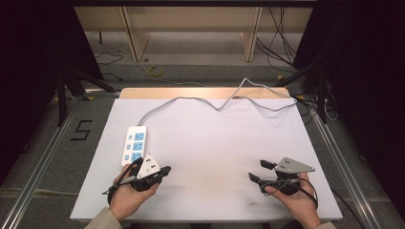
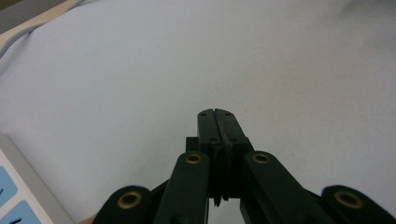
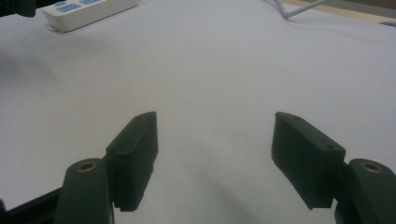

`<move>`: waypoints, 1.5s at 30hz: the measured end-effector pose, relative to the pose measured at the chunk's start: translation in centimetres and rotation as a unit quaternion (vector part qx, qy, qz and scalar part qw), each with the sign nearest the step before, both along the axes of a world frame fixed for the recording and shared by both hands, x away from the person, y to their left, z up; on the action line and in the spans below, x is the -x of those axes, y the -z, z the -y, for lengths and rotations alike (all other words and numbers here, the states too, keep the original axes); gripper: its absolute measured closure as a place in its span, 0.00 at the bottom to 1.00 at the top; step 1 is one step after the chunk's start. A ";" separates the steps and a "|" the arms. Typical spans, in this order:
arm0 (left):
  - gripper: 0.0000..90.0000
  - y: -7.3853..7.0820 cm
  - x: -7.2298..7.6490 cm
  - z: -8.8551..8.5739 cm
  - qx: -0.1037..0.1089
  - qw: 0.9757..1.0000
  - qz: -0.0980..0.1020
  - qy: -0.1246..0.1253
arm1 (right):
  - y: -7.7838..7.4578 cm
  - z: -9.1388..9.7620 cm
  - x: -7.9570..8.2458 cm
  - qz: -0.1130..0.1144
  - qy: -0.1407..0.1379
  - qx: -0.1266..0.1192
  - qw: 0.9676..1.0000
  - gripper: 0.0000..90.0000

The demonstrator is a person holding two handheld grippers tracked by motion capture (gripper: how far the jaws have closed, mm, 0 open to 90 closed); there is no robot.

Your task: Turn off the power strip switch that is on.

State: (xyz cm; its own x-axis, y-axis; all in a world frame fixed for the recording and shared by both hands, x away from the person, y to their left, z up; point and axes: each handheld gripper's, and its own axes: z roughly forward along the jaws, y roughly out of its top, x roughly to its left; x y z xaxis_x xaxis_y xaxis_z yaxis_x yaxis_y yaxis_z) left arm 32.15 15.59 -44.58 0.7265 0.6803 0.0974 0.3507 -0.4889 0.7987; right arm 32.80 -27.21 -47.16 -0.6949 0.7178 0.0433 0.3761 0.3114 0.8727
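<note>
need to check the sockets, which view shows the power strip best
The high view: the whole power strip and its cable show. The right gripper view catches its end far off; the left gripper view just a corner.

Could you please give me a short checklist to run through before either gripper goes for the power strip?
1. Left gripper empty: ok, jaws shut with nothing between them.
2. Right gripper ready to grasp: ok, jaws wide apart and empty.
3. Power strip lying flat on the table: ok, sockets face up.
4. Power strip untouched: cannot tell, the left gripper sits right at its near end.
5. Cable clear of both grippers: ok, it runs off the far edge.
6. Left gripper open for a grasp: not ok.
</note>
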 end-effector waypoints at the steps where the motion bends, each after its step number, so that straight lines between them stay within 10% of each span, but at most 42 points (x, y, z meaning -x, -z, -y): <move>1: 0.99 0.0 0.0 -0.1 -0.003 1.000 -0.003 -0.001 | 0.0 0.0 0.0 0.000 0.000 0.000 1.000 0.36; 45: 0.99 -1.5 -1.6 -3.4 -0.007 0.998 0.000 -0.061 | -0.1 -0.2 0.0 0.004 -0.007 0.001 1.000 0.35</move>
State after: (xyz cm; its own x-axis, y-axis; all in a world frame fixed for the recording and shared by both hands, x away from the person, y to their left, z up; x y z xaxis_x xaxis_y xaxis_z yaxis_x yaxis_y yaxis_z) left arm 33.72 18.95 -43.09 0.6382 0.7624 0.1070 0.4087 -0.4533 0.7921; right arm 32.77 -27.03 -47.10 -0.7047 0.7086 0.0372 0.3653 0.3174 0.8751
